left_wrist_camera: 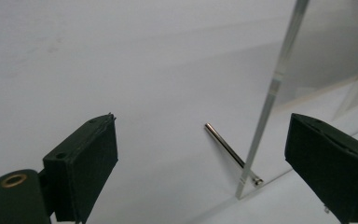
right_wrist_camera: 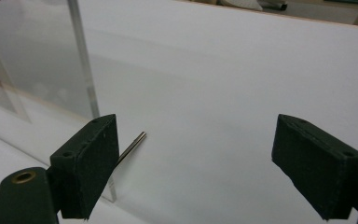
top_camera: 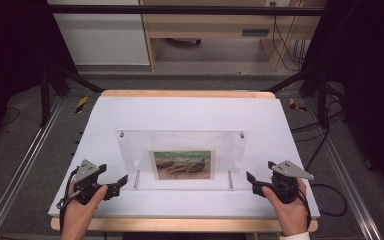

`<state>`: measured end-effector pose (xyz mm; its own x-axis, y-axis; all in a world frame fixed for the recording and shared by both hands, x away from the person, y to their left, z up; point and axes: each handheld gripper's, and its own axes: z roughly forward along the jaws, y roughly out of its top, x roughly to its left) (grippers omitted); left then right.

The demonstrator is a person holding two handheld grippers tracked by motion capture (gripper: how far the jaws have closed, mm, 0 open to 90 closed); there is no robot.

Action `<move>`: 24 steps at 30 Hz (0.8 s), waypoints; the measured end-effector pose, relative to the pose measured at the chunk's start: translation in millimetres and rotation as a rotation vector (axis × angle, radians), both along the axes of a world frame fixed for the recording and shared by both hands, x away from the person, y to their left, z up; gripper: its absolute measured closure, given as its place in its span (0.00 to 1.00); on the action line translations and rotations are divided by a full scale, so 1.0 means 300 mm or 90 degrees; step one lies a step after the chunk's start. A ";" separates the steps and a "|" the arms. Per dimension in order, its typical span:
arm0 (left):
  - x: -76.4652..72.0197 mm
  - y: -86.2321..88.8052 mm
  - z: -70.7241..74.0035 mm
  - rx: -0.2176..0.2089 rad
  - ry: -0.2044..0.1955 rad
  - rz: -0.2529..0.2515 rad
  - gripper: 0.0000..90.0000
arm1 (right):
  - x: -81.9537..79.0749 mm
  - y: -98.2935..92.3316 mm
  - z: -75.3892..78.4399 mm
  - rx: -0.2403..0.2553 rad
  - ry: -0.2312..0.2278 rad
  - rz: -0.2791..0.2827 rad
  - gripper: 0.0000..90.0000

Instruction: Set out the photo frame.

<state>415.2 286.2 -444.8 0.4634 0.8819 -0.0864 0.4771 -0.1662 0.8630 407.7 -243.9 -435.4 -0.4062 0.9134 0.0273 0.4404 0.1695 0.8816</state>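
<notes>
The clear picture frame (top_camera: 182,159) stands upright mid-worktop (top_camera: 190,112) on thin metal pins (top_camera: 136,179); it could be tipped if a jaw clips an edge. The left hand-held gripper (top_camera: 122,180) and right hand-held gripper (top_camera: 250,178) are held low at either side, jaws wide apart and empty.

The acrylic picture frame (top_camera: 180,155) stands upright at the middle of the table (top_camera: 190,110), a boat picture (top_camera: 183,164) set low in its centre. Two metal support pins (top_camera: 136,180) poke out at its foot, one at each lower corner. The left gripper (top_camera: 121,182) sits just left of the frame's lower left corner, the right gripper (top_camera: 250,179) just right of the lower right corner, both near the table's front edge, with a shelf unit (top_camera: 215,30) behind the table.
</notes>
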 end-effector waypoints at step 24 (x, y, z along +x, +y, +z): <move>0.055 0.114 -0.055 0.130 0.053 0.095 0.09 | 0.126 -0.072 -0.099 -0.051 0.111 -0.102 0.17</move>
